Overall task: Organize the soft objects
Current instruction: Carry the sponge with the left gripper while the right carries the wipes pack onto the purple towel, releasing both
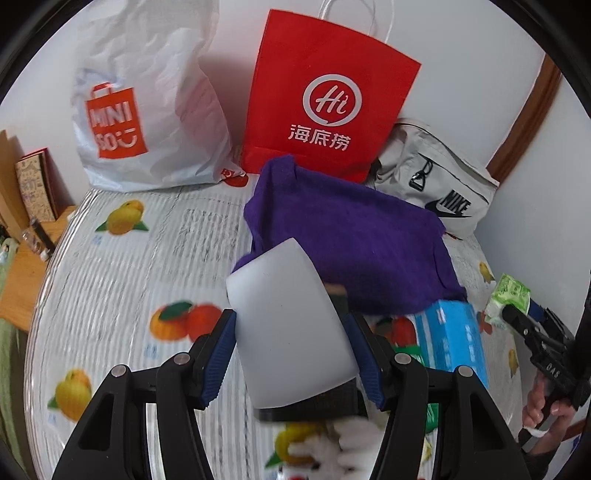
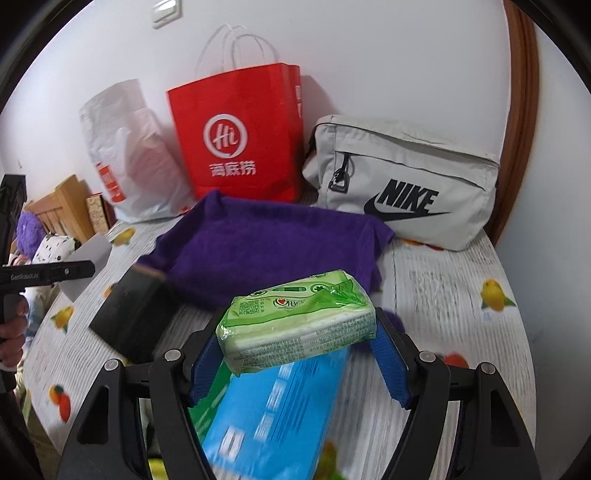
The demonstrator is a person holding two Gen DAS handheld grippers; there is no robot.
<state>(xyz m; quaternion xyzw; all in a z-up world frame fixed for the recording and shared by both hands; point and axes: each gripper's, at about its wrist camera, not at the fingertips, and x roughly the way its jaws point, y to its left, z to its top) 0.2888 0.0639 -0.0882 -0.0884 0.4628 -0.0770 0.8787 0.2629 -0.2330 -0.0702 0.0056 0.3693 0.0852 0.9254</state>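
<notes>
Blue pack (image 2: 273,417) blurred, half hidden under held tissue pack (image 2: 295,321).

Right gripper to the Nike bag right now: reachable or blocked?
Probably not yet. The right gripper is shut on the green tissue pack, so its jaws are occupied. The path to the Nike bag itself looks free, across bare tablecloth beside the purple towel.

A plain white wall (image 2: 369,55) fills the upper field from ten to two o'clock, bearing a white switch plate (image 2: 167,12) at eleven. A curved brown wooden trim (image 2: 522,110) runs down at two o'clock. The surface below carries a fruit-printed, ribbed cover (image 1: 122,266). Light wooden furniture (image 1: 22,280) stands at nine o'clock; a wooden slatted frame (image 2: 64,210) shows there in the right view.
</notes>
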